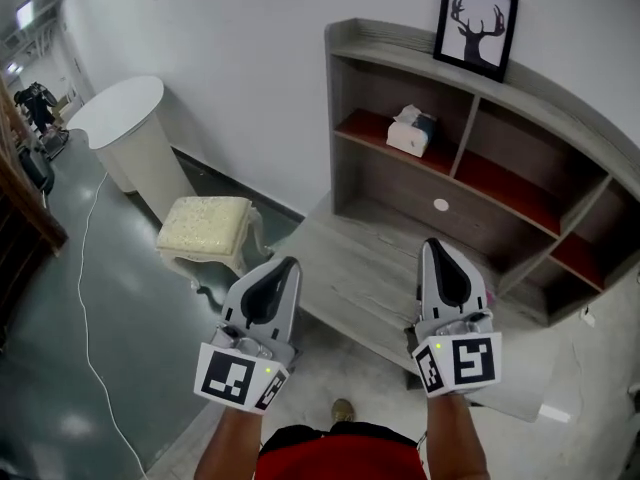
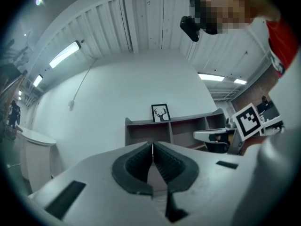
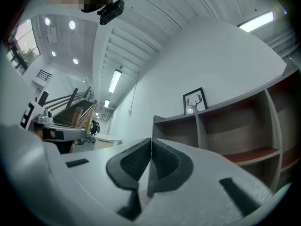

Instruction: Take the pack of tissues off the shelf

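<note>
Left gripper (image 1: 289,262) is being held clenched, with the jaw tips pressed together and nothing between them; this is being shown clearly in the left gripper view. Right gripper (image 1: 432,242) is likewise being held clenched and empty, pads meeting at the tips. Both are being pointed toward the shelf (image 1: 352,118) from the near side. The left one is being held at the left front corner of the low wooden deck (image 1: 350,268), the right one over the deck further in. Pack of tissues (image 1: 411,131) is being carried on the red board of the upper-left compartment, a little right of its middle. It is well apart from both grippers and touched by neither. Framed antler picture (image 1: 476,25) is being leaned upright on the shelf top, above the tissues and to their right. A small round white spot (image 1: 441,205) is being seen on the back panel below; what it is cannot be told. Cream cushioned stool (image 1: 207,226) is being seen just left of the deck, a white round-topped counter (image 1: 125,118) further back by the wall, and a thin white cable (image 1: 85,298) is being trailed across the grey floor.
</note>
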The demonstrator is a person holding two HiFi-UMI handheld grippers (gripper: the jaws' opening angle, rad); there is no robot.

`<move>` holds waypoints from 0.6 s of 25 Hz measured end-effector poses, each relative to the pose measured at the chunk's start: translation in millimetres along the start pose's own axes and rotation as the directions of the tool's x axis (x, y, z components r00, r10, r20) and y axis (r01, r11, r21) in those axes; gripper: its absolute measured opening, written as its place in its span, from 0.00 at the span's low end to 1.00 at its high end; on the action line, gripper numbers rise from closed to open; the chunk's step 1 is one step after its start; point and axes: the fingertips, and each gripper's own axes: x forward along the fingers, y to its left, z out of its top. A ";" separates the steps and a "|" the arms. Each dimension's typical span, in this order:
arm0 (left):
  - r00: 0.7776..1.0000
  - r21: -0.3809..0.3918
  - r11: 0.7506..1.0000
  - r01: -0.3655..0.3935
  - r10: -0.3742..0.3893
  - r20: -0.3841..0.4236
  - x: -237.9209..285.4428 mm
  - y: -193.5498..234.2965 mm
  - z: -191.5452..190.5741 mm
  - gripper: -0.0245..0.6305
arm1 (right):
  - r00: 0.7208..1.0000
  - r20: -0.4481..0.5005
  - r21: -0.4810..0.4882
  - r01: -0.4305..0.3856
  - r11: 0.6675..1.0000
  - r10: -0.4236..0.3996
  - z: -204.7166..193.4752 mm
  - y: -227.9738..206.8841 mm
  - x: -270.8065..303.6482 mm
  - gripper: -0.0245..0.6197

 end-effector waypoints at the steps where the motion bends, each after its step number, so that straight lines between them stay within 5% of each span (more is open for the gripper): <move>1: 1.000 -0.002 1.000 0.005 -0.005 -0.004 9.6 4.4 -3.2 0.06 | 1.000 -0.006 -0.004 0.009 1.000 -0.009 -2.2 -5.0 10.4 0.06; 9: 0.997 -0.023 0.997 0.073 -0.072 0.012 79.5 44.2 -26.6 0.06 | 0.992 -0.056 -0.047 0.113 0.992 -0.116 -28.4 -34.0 81.2 0.23; 15: 0.978 -0.043 0.977 0.210 -0.208 0.034 138.9 76.6 -46.2 0.06 | 0.964 -0.106 -0.075 0.236 0.969 -0.243 -51.7 -47.8 146.7 0.46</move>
